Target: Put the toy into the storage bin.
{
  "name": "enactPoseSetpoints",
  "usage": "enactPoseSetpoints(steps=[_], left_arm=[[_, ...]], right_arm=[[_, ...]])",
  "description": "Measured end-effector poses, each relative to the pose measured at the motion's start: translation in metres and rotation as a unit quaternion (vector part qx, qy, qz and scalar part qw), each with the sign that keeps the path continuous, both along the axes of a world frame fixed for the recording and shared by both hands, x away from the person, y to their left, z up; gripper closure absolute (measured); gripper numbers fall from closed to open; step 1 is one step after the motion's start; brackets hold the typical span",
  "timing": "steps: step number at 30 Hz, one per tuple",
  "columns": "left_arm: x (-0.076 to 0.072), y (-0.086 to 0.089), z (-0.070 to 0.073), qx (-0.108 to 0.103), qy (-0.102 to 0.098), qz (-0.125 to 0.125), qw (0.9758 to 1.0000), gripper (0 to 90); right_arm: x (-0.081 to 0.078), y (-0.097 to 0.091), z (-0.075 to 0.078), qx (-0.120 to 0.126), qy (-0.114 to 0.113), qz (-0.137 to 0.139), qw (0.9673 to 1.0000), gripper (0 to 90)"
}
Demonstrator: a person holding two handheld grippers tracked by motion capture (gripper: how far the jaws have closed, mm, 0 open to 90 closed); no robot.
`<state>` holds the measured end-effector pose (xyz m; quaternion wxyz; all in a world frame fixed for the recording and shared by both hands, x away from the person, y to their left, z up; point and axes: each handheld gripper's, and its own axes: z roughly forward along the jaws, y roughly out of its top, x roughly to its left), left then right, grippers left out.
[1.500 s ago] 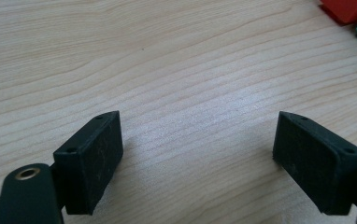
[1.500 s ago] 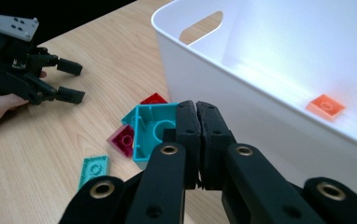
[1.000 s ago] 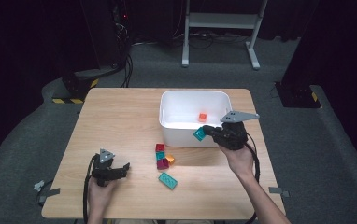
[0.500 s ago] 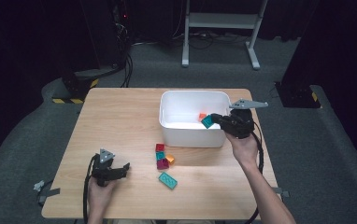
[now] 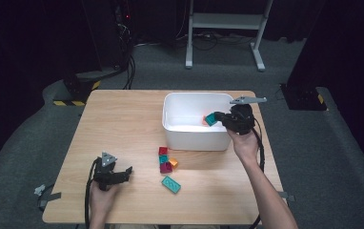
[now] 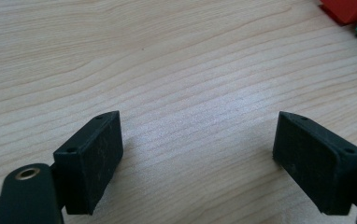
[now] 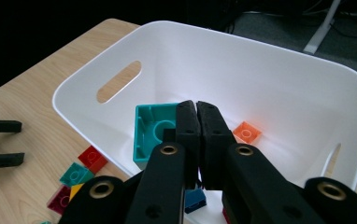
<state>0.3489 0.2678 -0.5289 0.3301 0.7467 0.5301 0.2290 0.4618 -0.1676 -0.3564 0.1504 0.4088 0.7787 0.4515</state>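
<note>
Overall, I counted one table, one white bin at upper centre, and five loose bricks below it. My right gripper clenched a teal brick over the bin, half hidden behind the jaws. My left gripper stood released, lower left.

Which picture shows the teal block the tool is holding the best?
The right gripper view. There the teal block is big and close, pinched by the right tool over the white bin, its hollow underside showing. In the high view it is just a tiny teal speck at the tool's tip.
</note>
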Motion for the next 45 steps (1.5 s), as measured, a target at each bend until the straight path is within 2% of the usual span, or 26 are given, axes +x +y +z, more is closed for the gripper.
enactPoseSetpoints(steps=[10,23,34,40,45], left_arm=[[0.0,0.0,0.0,0.0,0.001,0.0,1.0,16.1],[0.0,0.0,0.0,0.0,0.001,0.0,1.0,16.1],[0.0,0.0,0.0,0.0,0.0,0.0,1.0,16.1],[0.0,0.0,0.0,0.0,0.0,0.0,1.0,16.1],[0.0,0.0,0.0,0.0,0.0,0.0,1.0,16.1]], right_arm=[[0.014,0.003,-0.009,-0.012,0.013,-0.022,0.9996,87.7],[0.025,0.01,-0.019,-0.029,0.023,-0.03,0.9989,87.0],[0.032,0.016,-0.019,-0.037,0.025,-0.04,0.9982,85.7],[0.031,0.018,-0.018,-0.036,0.022,-0.039,0.9984,75.9],[0.024,0.017,-0.018,-0.018,0.024,-0.024,0.9993,70.8]])
